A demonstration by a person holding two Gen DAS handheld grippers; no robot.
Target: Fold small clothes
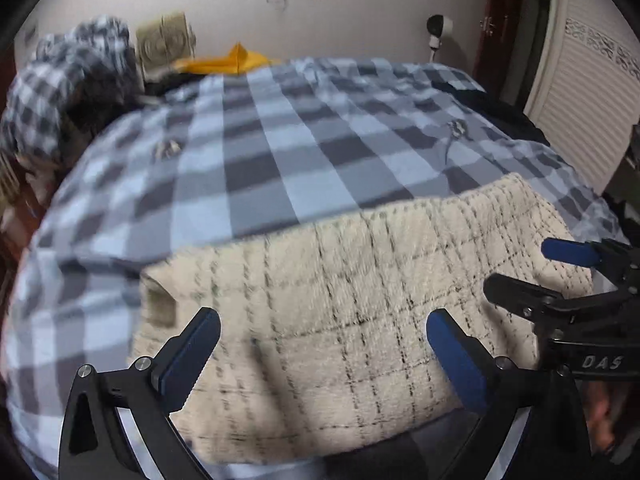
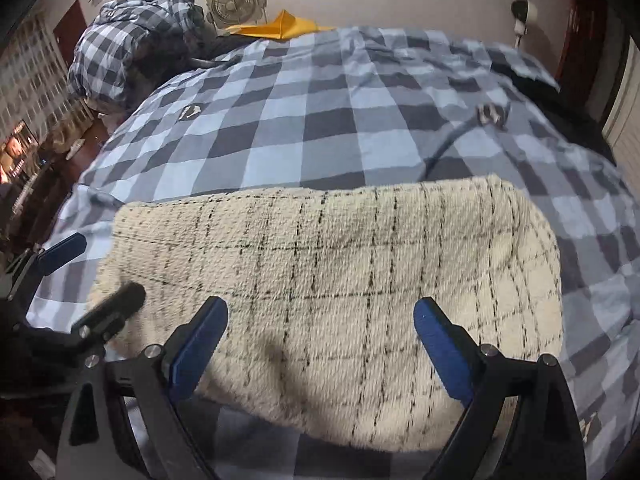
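Blue pads: each gripper carries blue-faced fingers on black frames.
Left gripper (image 1: 323,336): jaws spread wide apart, nothing between the pads; it hangs above the near part of the cream garment, angled down at it.
Left fingers (image 1: 188,360): the pads do not press on the fabric; the cloth shows blurred beneath them.
Right gripper (image 2: 321,326): jaws likewise wide apart and empty, tilted down over the near half of the same garment.
Right fingers (image 2: 444,352): clear of the cloth; a soft shadow falls on the weave between the two fingers.
Grippers side by side: in the left wrist view the right gripper enters at the right edge with its blue tip over the garment's right end; in the right wrist view the left gripper shows at the left edge, near the garment's left end.
Hand: part of a person's hand (image 1: 600,420) shows behind the right gripper's frame in the left wrist view.
Cream garment (image 2: 340,260): thick, nubby, off-white knit crossed by thin black lines in a windowpane check; it lies flat as a broad folded rectangle with rounded corners, its long side across the view.
Garment detail: a small tan patch sits at its left end in the left wrist view.
Garment place: on the near part of the checked bed cover (image 2: 320,100), just in front of both grippers.
Bed cover: large blue, grey and pale squares, lightly wrinkled.
Far end: a bundle of checked bedding (image 2: 132,40), a yellow cloth (image 2: 280,26) and a small box fan (image 2: 230,2) by the wall.
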